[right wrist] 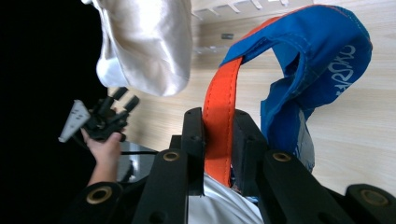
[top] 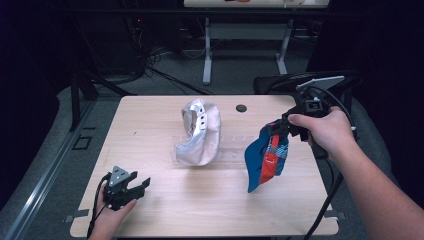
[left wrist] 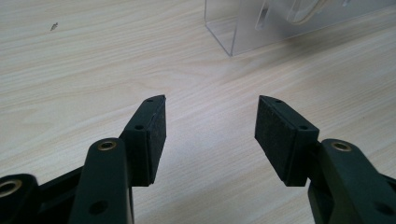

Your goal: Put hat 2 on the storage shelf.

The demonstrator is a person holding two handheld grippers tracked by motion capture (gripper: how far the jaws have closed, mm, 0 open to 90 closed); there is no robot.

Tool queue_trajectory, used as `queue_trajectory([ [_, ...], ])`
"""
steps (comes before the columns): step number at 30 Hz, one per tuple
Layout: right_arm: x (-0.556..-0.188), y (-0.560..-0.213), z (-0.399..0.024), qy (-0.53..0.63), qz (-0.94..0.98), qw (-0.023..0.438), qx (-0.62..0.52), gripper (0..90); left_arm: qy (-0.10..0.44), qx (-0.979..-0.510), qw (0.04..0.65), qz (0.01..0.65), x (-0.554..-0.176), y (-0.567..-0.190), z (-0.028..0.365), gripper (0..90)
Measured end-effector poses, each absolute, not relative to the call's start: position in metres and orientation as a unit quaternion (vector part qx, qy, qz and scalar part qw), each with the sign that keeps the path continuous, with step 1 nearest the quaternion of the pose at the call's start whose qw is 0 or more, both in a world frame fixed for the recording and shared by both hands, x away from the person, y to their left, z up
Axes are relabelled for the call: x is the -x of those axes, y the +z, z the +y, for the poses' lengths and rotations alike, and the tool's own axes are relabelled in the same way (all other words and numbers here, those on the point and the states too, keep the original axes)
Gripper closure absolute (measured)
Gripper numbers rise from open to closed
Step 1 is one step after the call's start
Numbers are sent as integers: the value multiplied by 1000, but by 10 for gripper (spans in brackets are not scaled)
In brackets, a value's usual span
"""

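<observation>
Two caps are in view. A silvery-white cap (top: pixel 199 134) sits on a clear stand (top: pixel 235 148) at the centre of the high view, between the two grippers. A blue cap (top: pixel 266 156) hangs right of centre, above the pale wood table (top: pixel 200 210), its orange strap (right wrist: pixel 218 126) pinched between the narrowed jaws of the right gripper (top: pixel 286 124). The left gripper (top: pixel 135 187) rests at lower left, jaws spread wide over bare wood. Beyond the table, grey floor, cables and another table's white legs (top: pixel 207 50) fill the dark upper frame.
</observation>
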State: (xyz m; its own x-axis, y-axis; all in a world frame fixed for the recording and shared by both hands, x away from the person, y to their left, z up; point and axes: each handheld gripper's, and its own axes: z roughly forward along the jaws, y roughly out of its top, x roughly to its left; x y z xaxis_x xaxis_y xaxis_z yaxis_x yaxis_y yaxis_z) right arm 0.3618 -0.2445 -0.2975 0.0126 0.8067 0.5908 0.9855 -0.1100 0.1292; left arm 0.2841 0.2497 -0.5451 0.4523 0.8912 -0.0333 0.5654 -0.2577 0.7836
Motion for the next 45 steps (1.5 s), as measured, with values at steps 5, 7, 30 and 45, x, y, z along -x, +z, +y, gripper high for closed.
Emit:
queue_trajectory([
  [5, -364, -303, -256, -330, -624, 201, 679, 773, 216, -762, 380, 478, -284, -546, 249, 439],
  [7, -364, -305, -257, -352, -614, 216, 673, 773, 217, -762, 380, 477, -284, -546, 249, 439],
  [30, -382, -297, -255, -491, -553, 287, 609, 775, 220, -764, 378, 475, -285, -547, 249, 439],
  [45, -419, -296, -259, -480, -555, 252, 631, 775, 215, -764, 378, 476, -287, -547, 250, 439],
])
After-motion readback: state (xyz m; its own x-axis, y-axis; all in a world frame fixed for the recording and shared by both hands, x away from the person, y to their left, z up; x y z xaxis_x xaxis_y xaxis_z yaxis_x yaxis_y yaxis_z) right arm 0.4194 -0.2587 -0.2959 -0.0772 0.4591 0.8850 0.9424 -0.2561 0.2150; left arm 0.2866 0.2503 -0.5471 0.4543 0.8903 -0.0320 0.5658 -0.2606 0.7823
